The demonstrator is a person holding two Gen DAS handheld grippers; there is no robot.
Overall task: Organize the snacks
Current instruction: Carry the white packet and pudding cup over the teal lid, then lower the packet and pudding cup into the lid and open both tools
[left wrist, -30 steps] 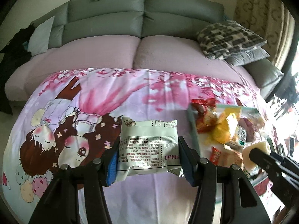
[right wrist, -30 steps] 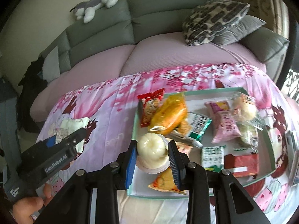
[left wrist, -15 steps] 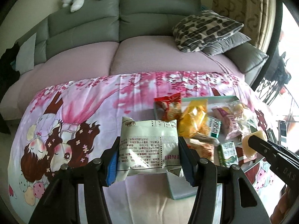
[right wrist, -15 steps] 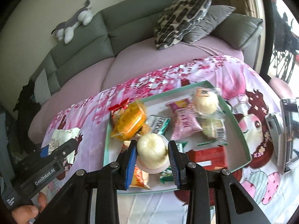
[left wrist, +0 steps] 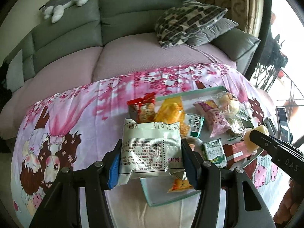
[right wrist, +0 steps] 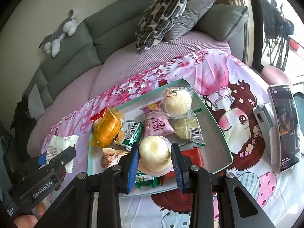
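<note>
- Grey plush toy dog (right wrist: pixel 58 34) lies along the top of the grey sofa back (right wrist: pixel 76 53), far left of the pale green rectangular tray (right wrist: pixel 218 129) in the right wrist view.
- White printed plastic snack packet (left wrist: pixel 150 148) is clamped between the blue pads of the left gripper (left wrist: pixel 151 163), raised over the tray's left edge (left wrist: pixel 145 190) in the left wrist view.
- Pink cartoon-print cloth (right wrist: pixel 218 72) covers the surface under the tray.
- Orange-yellow crinkled packet (right wrist: pixel 107 129) lies in the tray's left part, with a red packet (right wrist: pixel 97 116) behind it at the tray's left rim.
- Green-and-white small carton (right wrist: pixel 132 134) sits just right of the orange packet, inside the tray.
- Cream-coloured round bun in a shallow clear cup (right wrist: pixel 153 153) is gripped by the right gripper (right wrist: pixel 154 163), pads pressed on both its sides, above the tray's near half.
- Pink wrapped snack (right wrist: pixel 156 125) and a clear-wrapped pale bun (right wrist: pixel 177 101) lie in the tray's far right part.
- Dark-screened smartphone (right wrist: pixel 285 125) stands propped on a grey stand, well right of the tray.
</note>
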